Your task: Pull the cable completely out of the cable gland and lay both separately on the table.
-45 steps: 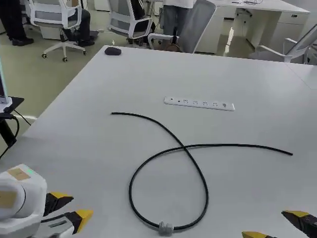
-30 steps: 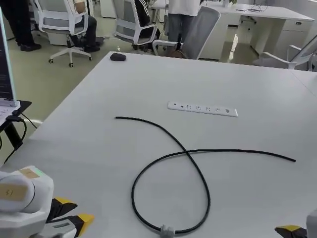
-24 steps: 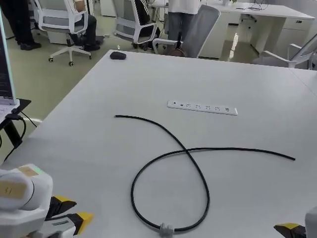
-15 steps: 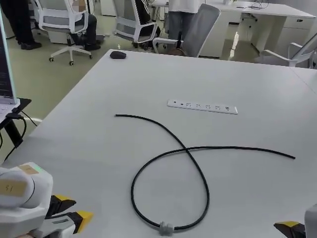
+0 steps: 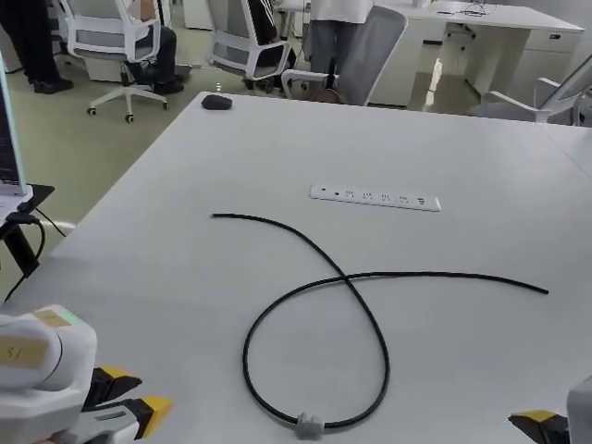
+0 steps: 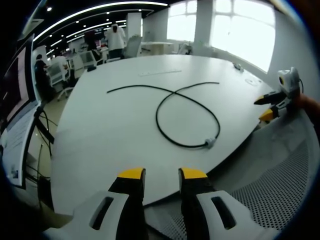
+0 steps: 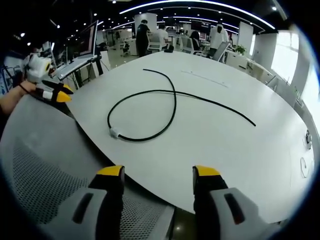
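A long black cable (image 5: pixel 370 319) lies in a loop on the white table (image 5: pixel 277 148), its two ends crossing and trailing off left and right. A small grey cable gland (image 5: pixel 309 425) sits on the cable at the near side of the loop. My left gripper (image 5: pixel 137 390) hovers at the table's near left corner, open and holding nothing. My right gripper (image 5: pixel 538 424) is at the near right edge, open and holding nothing. In the left gripper view the gland (image 6: pixel 209 144) is ahead to the right of my left gripper (image 6: pixel 162 175). In the right gripper view the gland (image 7: pixel 114 133) is ahead of my right gripper (image 7: pixel 158 172).
A white power strip (image 5: pixel 375 197) lies flat beyond the loop. A dark mouse (image 5: pixel 215 102) rests at the far left corner. Office chairs (image 5: pixel 102 37) and standing people are beyond the far edge. A mesh chair back (image 7: pixel 45 175) is below the grippers.
The right gripper's yellow tips have sunk toward the bottom edge of the head view. Cable and gland lie as before; the view has shifted slightly.
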{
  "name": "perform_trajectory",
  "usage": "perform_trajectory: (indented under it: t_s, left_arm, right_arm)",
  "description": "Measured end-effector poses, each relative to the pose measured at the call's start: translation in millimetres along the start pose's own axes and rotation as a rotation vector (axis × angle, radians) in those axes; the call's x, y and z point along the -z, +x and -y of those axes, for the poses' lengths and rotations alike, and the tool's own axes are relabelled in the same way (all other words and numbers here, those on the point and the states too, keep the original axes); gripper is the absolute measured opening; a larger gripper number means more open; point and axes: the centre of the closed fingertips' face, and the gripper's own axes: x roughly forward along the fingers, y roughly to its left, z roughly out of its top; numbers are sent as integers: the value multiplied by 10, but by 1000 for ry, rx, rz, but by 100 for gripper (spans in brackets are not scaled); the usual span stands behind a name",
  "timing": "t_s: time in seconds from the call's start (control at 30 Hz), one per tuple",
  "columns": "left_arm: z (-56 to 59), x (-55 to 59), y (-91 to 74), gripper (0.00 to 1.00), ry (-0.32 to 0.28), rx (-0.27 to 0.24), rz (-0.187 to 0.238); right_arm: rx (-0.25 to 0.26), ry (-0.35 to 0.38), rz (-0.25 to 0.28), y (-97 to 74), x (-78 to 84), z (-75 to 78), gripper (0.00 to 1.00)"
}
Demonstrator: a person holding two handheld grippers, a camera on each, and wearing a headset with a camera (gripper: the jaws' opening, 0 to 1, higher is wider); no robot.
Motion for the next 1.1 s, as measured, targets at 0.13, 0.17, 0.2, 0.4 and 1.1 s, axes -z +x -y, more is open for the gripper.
perform_trajectory:
  t_s: [0.13, 0.17, 0.2, 0.4, 1.1]
  left_arm:
    - [16, 11, 1, 28, 4, 6, -7]
    - [18, 13, 1, 28, 6, 7, -8]
    - [16, 13, 1, 28, 5, 6, -7]
    - [5, 3, -7, 28, 1, 1, 0]
    - [42, 33, -5, 27, 14, 17, -21]
  right_arm:
    - [-4, -3, -7, 5, 10, -12, 56]
    - [-4, -2, -6, 4, 9, -12, 56]
    - [-4, -2, -4, 4, 6, -12, 56]
    - [-16, -16, -13, 8, 17, -42, 55]
    - [-30, -5, -12, 11, 25, -50, 53]
